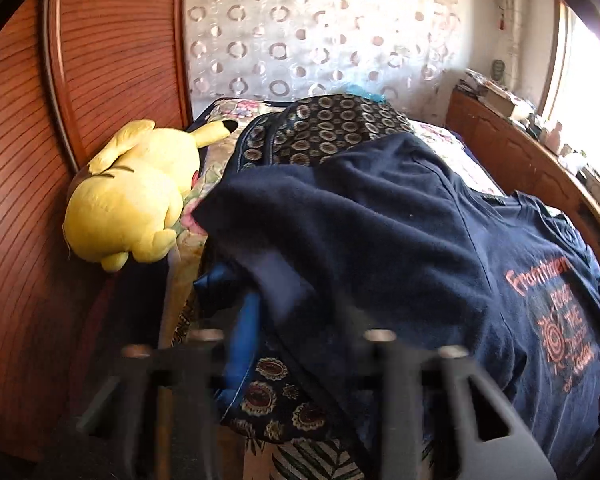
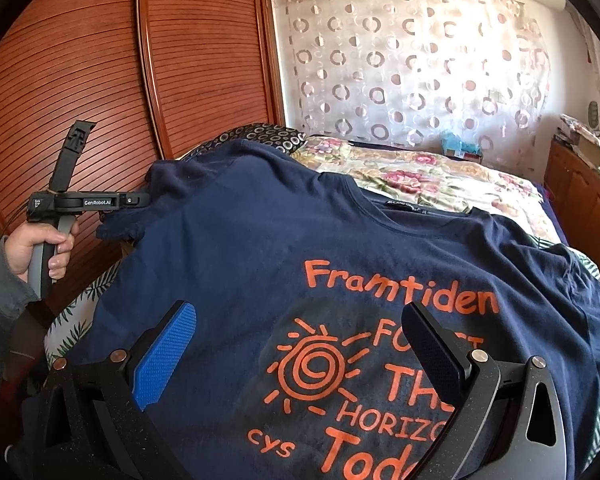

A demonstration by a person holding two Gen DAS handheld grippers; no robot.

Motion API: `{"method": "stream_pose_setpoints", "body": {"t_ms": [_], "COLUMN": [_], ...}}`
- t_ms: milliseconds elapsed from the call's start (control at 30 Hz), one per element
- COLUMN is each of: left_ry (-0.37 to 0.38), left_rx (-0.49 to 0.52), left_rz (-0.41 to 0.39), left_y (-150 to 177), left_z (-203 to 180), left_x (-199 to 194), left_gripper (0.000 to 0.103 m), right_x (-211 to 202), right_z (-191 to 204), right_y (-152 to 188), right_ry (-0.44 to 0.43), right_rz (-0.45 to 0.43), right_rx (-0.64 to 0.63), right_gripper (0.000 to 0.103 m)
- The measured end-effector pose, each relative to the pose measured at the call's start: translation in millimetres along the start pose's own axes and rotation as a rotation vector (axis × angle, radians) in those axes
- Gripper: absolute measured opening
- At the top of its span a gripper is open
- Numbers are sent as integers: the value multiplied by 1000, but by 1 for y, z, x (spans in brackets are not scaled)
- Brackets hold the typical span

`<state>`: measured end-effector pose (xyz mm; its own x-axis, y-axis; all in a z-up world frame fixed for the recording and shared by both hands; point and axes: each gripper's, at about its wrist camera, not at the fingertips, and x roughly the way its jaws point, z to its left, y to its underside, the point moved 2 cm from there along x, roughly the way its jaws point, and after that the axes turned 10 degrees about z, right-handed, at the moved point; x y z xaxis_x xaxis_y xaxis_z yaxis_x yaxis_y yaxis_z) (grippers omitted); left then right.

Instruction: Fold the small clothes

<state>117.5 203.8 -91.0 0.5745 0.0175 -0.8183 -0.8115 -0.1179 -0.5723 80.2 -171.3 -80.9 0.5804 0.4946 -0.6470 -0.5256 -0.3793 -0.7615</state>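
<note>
right wrist view | right gripper (image 2: 300, 364) jaws wide, empty | left gripper (image 2: 142, 200) jaws pinch t-shirt (image 2: 260, 248) sleeve | wardrobe (image 2: 100, 80) behind

Orange print is read on the navy T-shirt (image 2: 340, 248): "Framtiden", then partly hidden "THE", "HORIZO", "cys", "Tod", beside a sun spiral. "GenRobot.AI" is printed on the left tool (image 2: 140, 200). The neck label on the shirt is too small to be read.

Navy T-shirt (image 2: 260, 248) spread print-up on bed, orange lettering, sleeve lifted.
</note>
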Motion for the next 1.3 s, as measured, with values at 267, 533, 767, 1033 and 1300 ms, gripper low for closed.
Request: {"method": "stream_pose_setpoints", "body": {"t_ms": [267, 533, 767, 1033, 1300], "left_ry": [2, 62, -10, -117, -76], "left_rx": [70, 177, 231, 152, 92], "left_rz": [-113, -167, -163, -85, -48], "left_y": [-12, -42, -60, -33, -9], "left_z": [-15, -72, -100, -43, -12], "left_x": [-39, -65, -67, -52, -40], "left_gripper": [8, 7, 7, 7, 13], "right_x": [-3, -14, -21, -14, -9], "right_z": [-5, -28, -41, -23, -9], "right_y": [7, 14, 22, 23, 12], "right_ry": [4, 33, 71, 70, 55], "right_rz": [-15, -40, -45, -41, -33], "right_rx": [29, 89, 140, 147, 94], "right_gripper": [103, 103, 103, 103, 103]}}
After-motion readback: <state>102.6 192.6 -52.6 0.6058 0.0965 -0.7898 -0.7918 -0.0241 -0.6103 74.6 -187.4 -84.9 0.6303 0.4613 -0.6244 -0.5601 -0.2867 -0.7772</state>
